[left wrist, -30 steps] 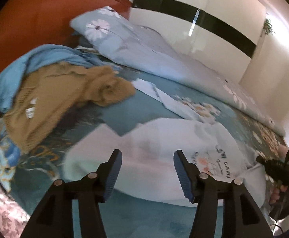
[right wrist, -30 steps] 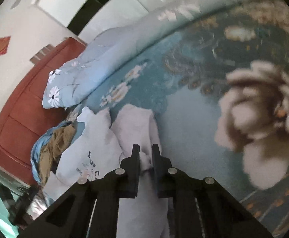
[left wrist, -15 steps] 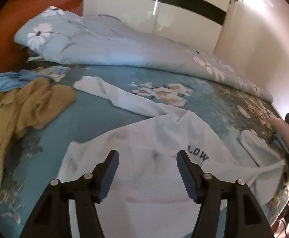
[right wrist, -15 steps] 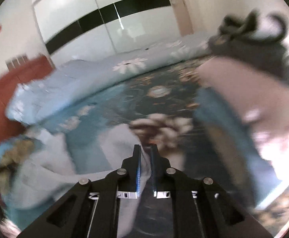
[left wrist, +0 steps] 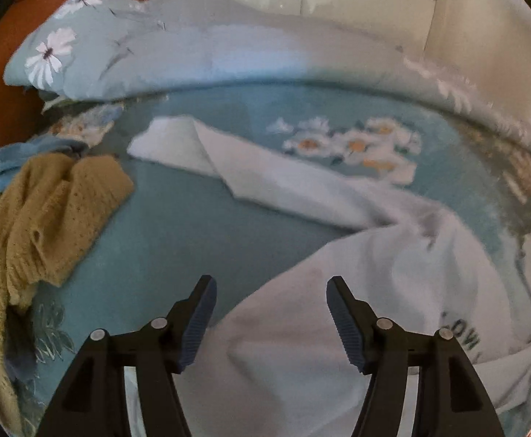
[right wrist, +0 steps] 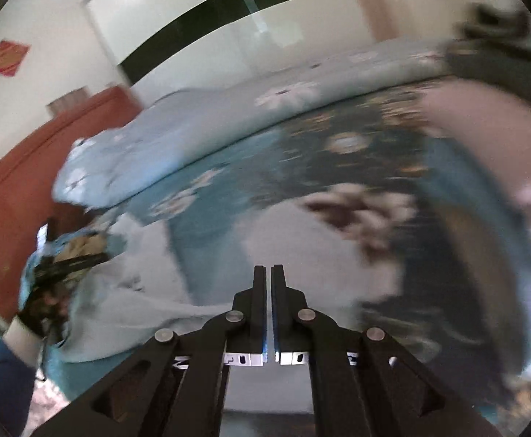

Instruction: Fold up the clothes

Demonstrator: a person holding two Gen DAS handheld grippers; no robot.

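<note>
- Since the earlier frame, the left gripper (left wrist: 269, 320) has swung leftward over the white sweatshirt (left wrist: 392, 291), so the garment's hem edge now lies under its jaws, which are spread wide and hold nothing.
- One sleeve (left wrist: 250, 167) stretches away from the sweatshirt's body across the teal floral bed (left wrist: 192, 225).
- Right gripper (right wrist: 268, 313): jaws pressed nearly together; white cloth lies around them, but motion blur hides whether they pinch it.
- Left of the sweatshirt lies a mustard knit (left wrist: 47, 218) on a blue garment (left wrist: 7, 167).
- Beyond the sweatshirt, a pale blue duvet (left wrist: 229, 54) runs along the bed's far side.
</note>
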